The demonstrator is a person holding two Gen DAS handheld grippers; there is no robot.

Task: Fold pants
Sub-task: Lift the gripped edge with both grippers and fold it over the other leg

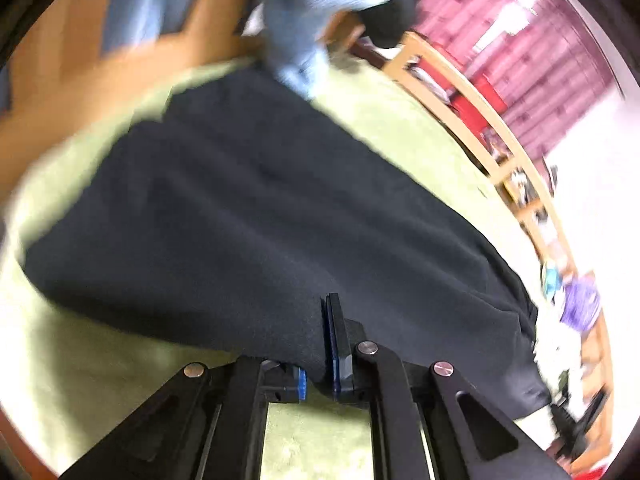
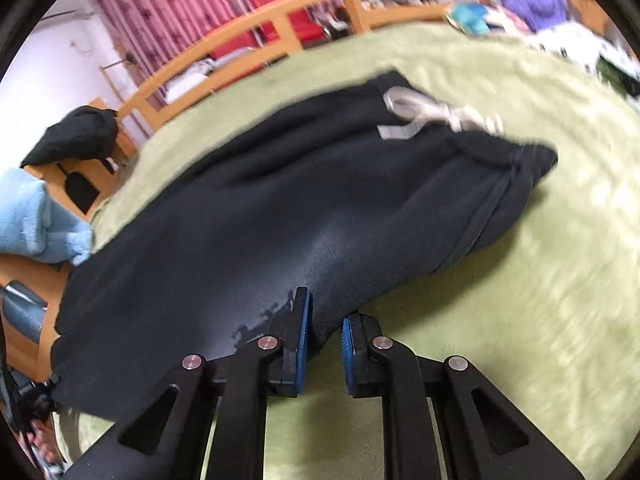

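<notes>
We have both jaws pinched on the near edge of the black sweatpants [image 2: 248, 216], left gripper [image 1: 320, 344] and right gripper [image 2: 324, 320], spread on the green blanket [image 2: 520, 300]. Soft, limp fleece, probably sagging between grips.

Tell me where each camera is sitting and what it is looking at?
Left wrist view: sits on the left gripper, looks down along its fingers at the dark pants pinched between them; a light blue sleeve shows above.
Right wrist view: sits on the right gripper, looks across the pants toward their waistband, fabric pinched in its fingers.
Both views share the pants, the green blanket and the wooden rail.
</notes>
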